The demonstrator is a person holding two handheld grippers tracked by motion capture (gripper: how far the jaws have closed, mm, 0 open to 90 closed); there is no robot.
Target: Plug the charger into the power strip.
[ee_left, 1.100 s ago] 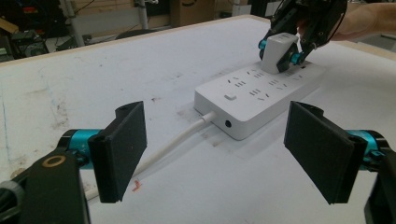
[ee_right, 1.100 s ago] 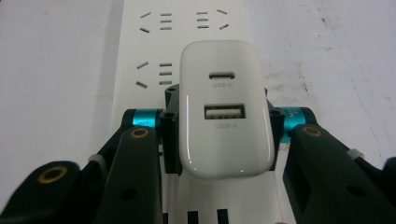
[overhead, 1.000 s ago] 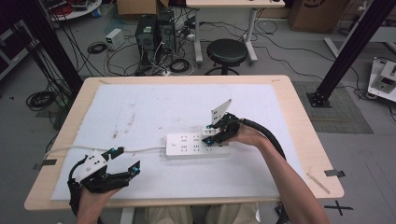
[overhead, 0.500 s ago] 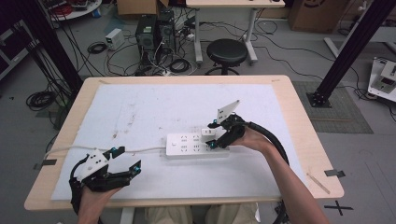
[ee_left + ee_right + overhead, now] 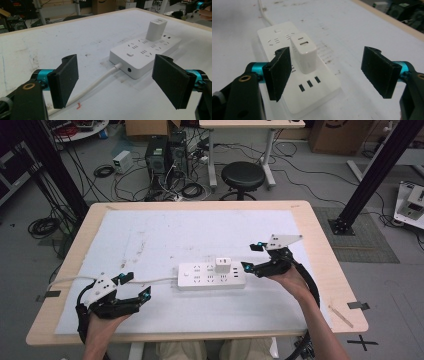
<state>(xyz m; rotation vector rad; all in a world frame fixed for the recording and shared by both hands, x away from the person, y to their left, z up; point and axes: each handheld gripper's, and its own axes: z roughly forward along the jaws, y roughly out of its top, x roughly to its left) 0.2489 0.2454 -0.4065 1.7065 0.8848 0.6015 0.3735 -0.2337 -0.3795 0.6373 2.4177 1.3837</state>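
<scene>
On the white mat [image 5: 150, 240] covering the wooden desk [image 5: 330, 270], a white power strip [image 5: 212, 276] is lying flat near the middle, its long side running left to right in the high view. A white charger block [image 5: 223, 266] is standing upright in one of the sockets toward the strip's right half, with a small port showing on its top face in the right gripper view. The strip's white cord [image 5: 155, 280] is leaving its left end and trailing across the mat toward the desk's left edge.

The right claw [image 5: 252, 258] is hovering just beside the strip's right end, its jaws spread wide and holding nothing. In the right gripper view the charger block [image 5: 303, 52] is sitting close to the left jaw, just behind it, while the other jaw is hanging well off to the side over bare mat (whether the left jaw is touching the block cannot be told). A grey three-cornered plate [image 5: 283, 240] is riding on top of this gripper.

The left claw [image 5: 136, 286] is resting near the front-left corner of the mat, well apart from the strip, jaws likewise spread wide and empty. In the left gripper view the power strip [image 5: 145, 53] is lying ahead between the two jaws' lines, with the cord [image 5: 100, 81] running back toward the camera between them.

Beyond the desk, a black round stool [image 5: 242, 176], computer cases [image 5: 167, 152] and loose cables are sitting on the grey floor.
</scene>
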